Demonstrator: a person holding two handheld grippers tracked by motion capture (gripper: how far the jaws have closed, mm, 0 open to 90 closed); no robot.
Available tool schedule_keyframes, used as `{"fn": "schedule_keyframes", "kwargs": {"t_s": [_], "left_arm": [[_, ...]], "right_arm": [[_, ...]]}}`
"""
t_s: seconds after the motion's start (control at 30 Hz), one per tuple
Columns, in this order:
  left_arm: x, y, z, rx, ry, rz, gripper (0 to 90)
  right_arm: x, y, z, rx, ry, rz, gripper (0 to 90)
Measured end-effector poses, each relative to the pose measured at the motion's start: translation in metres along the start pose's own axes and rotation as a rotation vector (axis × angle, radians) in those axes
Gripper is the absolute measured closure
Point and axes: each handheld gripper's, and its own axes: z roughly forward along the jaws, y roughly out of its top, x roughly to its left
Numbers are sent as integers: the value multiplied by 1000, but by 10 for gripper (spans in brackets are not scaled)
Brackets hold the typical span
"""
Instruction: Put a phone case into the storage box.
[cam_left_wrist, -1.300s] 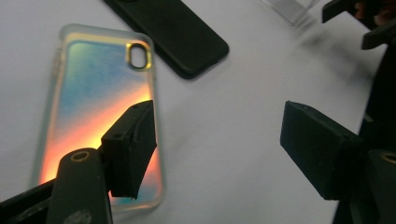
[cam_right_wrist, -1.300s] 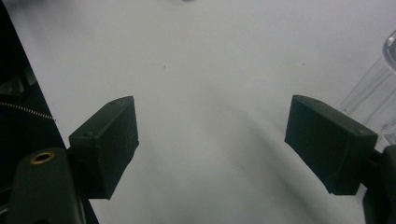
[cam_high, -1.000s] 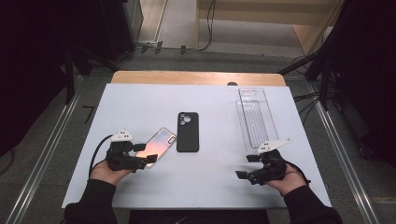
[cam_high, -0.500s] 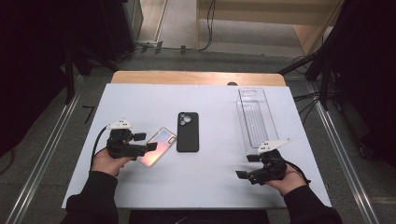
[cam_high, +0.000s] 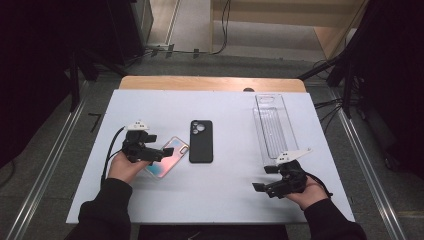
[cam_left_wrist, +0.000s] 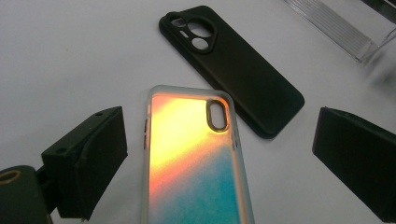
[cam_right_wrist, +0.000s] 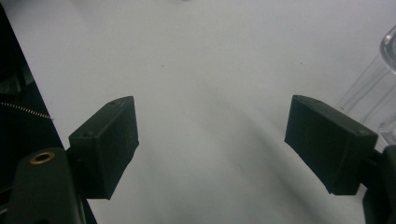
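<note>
An iridescent orange-to-teal phone case (cam_high: 162, 167) (cam_left_wrist: 191, 154) lies flat on the white table, left of centre. My left gripper (cam_high: 167, 151) (cam_left_wrist: 219, 154) reaches over it from the left. Its jaws have just been opening and stand wide on either side of the case, the pads clear of its edges. A black phone case (cam_high: 201, 141) (cam_left_wrist: 233, 60) lies just right of it, camera cutout at the far end. My right gripper (cam_high: 264, 178) (cam_right_wrist: 210, 140) rests open near the front right with only bare table between its jaws.
A long clear plastic tray (cam_high: 272, 127) (cam_left_wrist: 327, 18) (cam_right_wrist: 373, 93) lies at the right, reaching toward the far edge. The white table top (cam_high: 225, 105) sits on a wooden board. Cables and dark stands surround the table on the floor.
My left hand has shifted away from the table's front edge, and its jaws now stand wider around the iridescent case. The case stays roughly where it was. The right hand has not moved.
</note>
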Motion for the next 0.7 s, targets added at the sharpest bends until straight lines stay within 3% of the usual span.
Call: {"fn": "schedule_keyframes", "kwargs": {"t_s": [0.27, 0.53, 0.63, 0.7], "left_arm": [[-5, -5, 10, 64, -3, 45, 29], [-8, -10, 20, 108, 23, 73, 29], [-7, -12, 22, 116, 45, 77, 28], [-5, -14, 24, 120, 49, 58, 28]], "right_arm": [[0, 0, 0, 1, 0, 3, 156], [0, 0, 0, 1, 1, 2, 156], [0, 0, 0, 2, 3, 3, 156], [0, 0, 0, 2, 2, 5, 156]]}}
